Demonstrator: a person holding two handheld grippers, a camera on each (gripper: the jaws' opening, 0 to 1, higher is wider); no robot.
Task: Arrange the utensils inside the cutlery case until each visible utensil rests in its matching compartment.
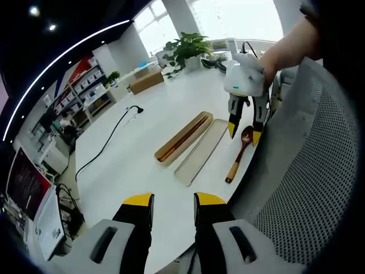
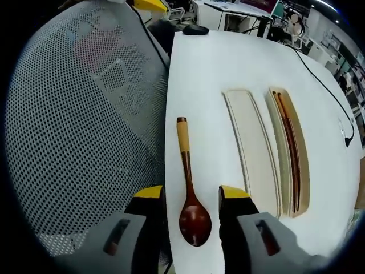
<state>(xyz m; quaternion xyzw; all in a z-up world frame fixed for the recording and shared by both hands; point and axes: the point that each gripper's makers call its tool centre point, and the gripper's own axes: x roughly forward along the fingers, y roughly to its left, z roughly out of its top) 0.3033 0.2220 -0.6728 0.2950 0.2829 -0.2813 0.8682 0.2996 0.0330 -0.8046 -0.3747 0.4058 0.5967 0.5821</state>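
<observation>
Hovering over the white table (image 2: 205, 63), the right gripper (image 2: 193, 197) stands with its yellow-tipped jaws apart on either side of the wooden spoon (image 2: 189, 182), bowl end nearest the camera, nothing yet pinched between them; from the left gripper view the same right gripper (image 1: 242, 132) hangs just above the spoon's (image 1: 239, 153) bowl, a hand (image 1: 285, 51) on its white body. The left gripper (image 1: 173, 201) is held back near the table edge, jaws a moderate gap apart and empty. The spoon lies flat on the bare tabletop just beside the cutlery case's lid (image 2: 252, 148), a shallow cream tray lying open side up, and beyond that sits the case base (image 2: 293, 154) with a pair of dark chopsticks (image 2: 290, 142) already in its long slot. A mesh chair back (image 2: 80, 114) stands close against the table edge beside the spoon. The spoon looks light and rigid, with a glossy lacquered bowl that is likely to be slippery and a paler, wrapped-looking end on the handle; the narrow neck or mid-handle seems the better place to grip, since the rounded bowl could squirt out of flat jaws and a hold near one end would let it swing. Lying flat, it leaves little room under it for a jaw tip. No brand, label or readable writing can be made out on the spoon or case.
</observation>
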